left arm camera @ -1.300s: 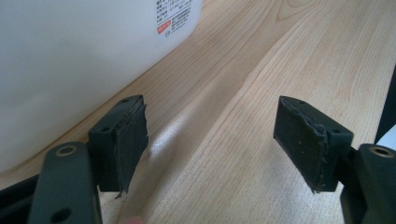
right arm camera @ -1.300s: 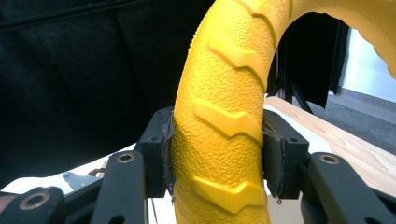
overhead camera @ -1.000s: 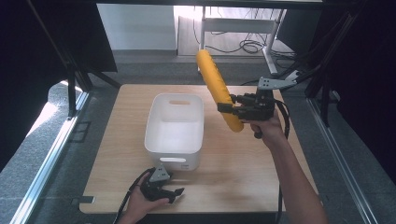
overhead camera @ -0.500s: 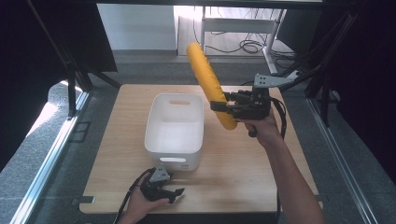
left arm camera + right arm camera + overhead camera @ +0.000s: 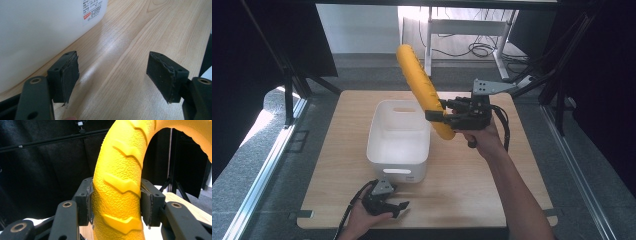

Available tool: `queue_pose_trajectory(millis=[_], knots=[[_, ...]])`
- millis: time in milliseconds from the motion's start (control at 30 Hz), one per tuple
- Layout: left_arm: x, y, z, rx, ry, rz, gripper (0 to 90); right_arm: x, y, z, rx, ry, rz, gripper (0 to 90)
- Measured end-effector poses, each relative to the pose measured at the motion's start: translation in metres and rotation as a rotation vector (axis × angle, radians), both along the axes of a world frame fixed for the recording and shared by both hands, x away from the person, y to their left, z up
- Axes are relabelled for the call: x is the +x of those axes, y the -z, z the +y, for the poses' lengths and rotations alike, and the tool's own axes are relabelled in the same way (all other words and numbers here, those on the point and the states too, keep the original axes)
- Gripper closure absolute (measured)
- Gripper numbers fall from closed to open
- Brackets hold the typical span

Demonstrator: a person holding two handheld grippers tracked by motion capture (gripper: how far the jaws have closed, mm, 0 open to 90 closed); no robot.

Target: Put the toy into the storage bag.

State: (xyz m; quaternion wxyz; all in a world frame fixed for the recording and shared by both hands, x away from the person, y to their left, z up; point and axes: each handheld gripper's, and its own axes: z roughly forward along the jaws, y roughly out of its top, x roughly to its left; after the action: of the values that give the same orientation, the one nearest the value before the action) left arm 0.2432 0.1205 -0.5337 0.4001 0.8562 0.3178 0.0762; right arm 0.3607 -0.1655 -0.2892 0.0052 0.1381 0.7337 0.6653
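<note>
A long yellow foam roller (image 5: 423,90) with raised chevron ridges is held up in the air, tilted up and to the left above the right rim of the white bin (image 5: 398,150). My right gripper (image 5: 441,116) is shut on its lower part, and both pads press the yellow roller (image 5: 120,195) at its sides. My left gripper (image 5: 398,207) rests low at the table's front edge, just in front of the bin. Its jaws stand wide apart over bare wood, with the white bin wall (image 5: 37,30) close at their left.
The wooden table (image 5: 492,190) has free surface right of the bin and along the front. Black frame legs and dark curtains stand on both sides. A metal desk and cables lie on the floor beyond the far edge.
The right gripper has carried the roller leftward, from right of the bin to over its right rim. The left gripper has stayed put.
</note>
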Motion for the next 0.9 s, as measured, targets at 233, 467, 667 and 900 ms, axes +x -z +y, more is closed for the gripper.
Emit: queue_pose_trajectory(millis=[233,467,667,900], knots=[[0.000,0.000,0.000,0.002,0.001,0.000,25.9,-0.003,0.001,0.009,0.005,-0.023,-0.002,51.5],[0.000,0.000,0.000,0.001,0.001,0.003,26.0,-0.006,0.000,0.013,0.008,-0.037,-0.006,51.5],[0.000,0.000,0.000,0.002,0.000,0.007,26.0,-0.010,-0.001,0.019,0.014,-0.053,-0.012,51.5],[0.000,0.000,0.000,0.001,-0.001,0.006,26.0,-0.011,0.002,0.026,0.015,-0.068,-0.010,51.5]])
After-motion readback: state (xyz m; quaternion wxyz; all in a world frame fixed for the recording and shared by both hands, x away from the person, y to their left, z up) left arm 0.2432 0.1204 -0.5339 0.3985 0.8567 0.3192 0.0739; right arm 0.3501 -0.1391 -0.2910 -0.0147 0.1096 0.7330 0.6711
